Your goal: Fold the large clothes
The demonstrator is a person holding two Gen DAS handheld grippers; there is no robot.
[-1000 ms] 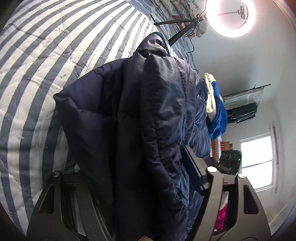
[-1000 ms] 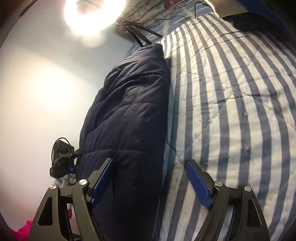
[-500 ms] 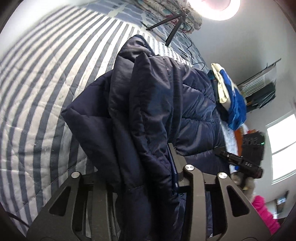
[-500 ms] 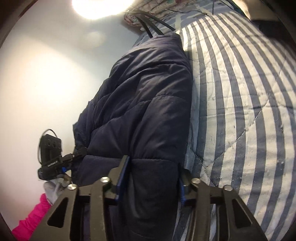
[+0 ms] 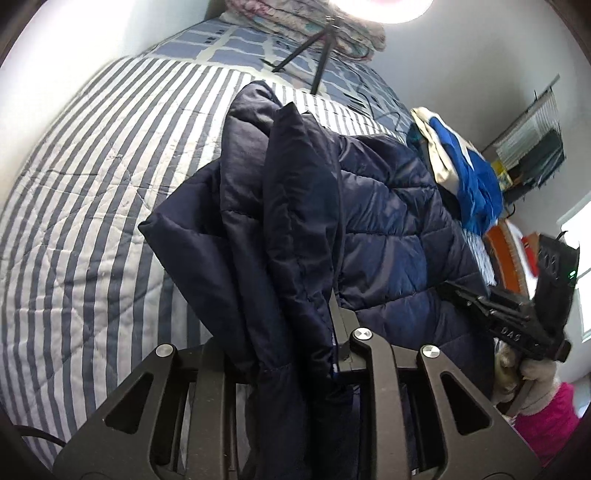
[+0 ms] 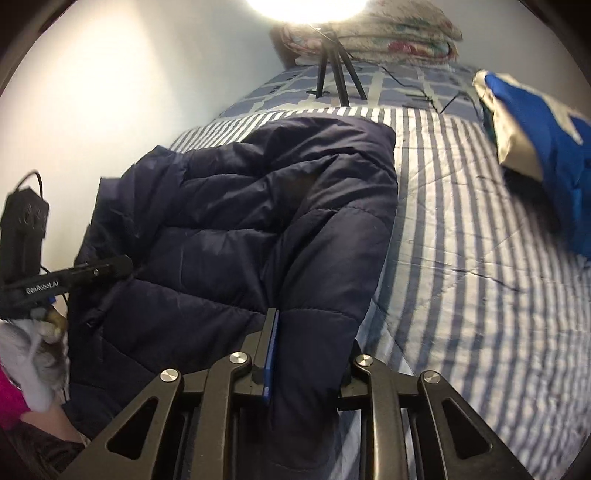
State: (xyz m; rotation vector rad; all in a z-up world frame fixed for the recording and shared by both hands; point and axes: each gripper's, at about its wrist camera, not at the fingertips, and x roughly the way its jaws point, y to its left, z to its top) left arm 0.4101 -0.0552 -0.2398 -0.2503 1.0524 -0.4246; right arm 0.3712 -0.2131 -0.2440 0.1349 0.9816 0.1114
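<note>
Left wrist view: the left hand-held gripper [image 5: 291,354] has just been closing and now pinches a thick fold of the dark navy jacket [image 5: 384,236], its jaws narrow with the cloth bunched between them and hanging down over the frame. The jacket lies across the striped quilt [image 5: 92,221] of the bed, toward the bed's right edge in this view, with the pinched edge lifted off the quilt. Beyond it, near the far right corner of the bed, sits a blue and cream bundle [image 5: 461,173]. A tripod [image 5: 317,62] stands on the far end of the bed beside folded bedding [image 5: 295,22].

In the right wrist view, the right hand-held gripper [image 6: 310,365] has likewise just been closing and grips a puffy edge of the jacket [image 6: 258,221], blue pad pressed against the cloth. Here the jacket lies along the bed's left edge, by the wall. The left gripper [image 6: 122,266] shows at the left, held by a gloved hand [image 6: 33,354], its tips at the jacket's side.
</note>
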